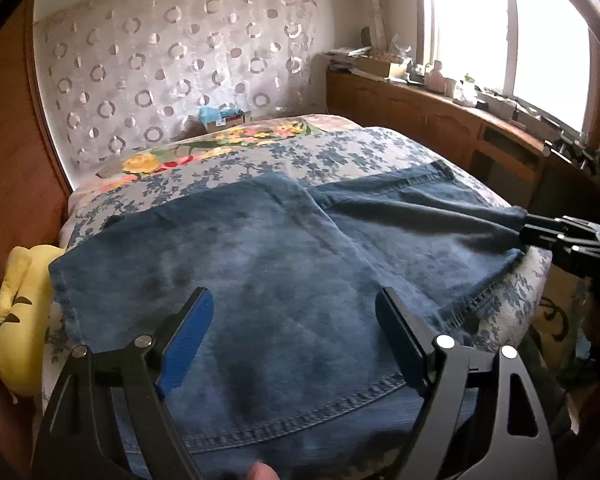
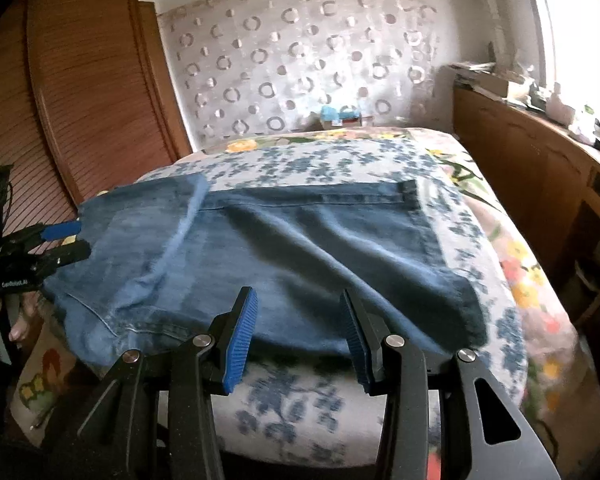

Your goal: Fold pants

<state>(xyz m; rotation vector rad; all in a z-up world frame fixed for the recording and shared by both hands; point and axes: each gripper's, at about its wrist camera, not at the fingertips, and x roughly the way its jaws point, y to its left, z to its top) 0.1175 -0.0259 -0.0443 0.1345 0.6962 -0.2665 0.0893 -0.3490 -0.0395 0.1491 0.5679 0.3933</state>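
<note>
Jeans (image 1: 260, 248) lay spread flat on the bed (image 1: 340, 152), folded over lengthwise, denim covering most of the near half of the blue-floral cover.

Left of the jeans: yellow plush (image 1: 20, 312) wedged at the bed edge, touching or just under the denim's left hem; I couldn't tell which. Wooden slatted wardrobe (image 2: 80, 100) stood close on that side, so little room there.

Left claw (image 1: 296, 340) sat over the near hem of the jeans, jaws wide apart, nothing between the pads. Stitched hem ran just below the fingertips. A fingertip showed at the bottom edge of the left wrist view.

Right of the jeans' centre fold: darker panel ran out to the waistband corner at the far side. Right claw (image 2: 300, 332) hovered at the near edge of the jeans, jaws apart but narrower than the left, gripping nothing; in the left wrist view its tip (image 1: 540, 232) met the denim's right corner.

Beyond the jeans: open floral cover up to the headboard wall, small clutter there.

Right of the jeans: strip of bare cover, then the bed edge, then a wooden cabinet (image 1: 440, 120) under the window, its top cluttered. Narrow gap between bed and cabinet.
</note>
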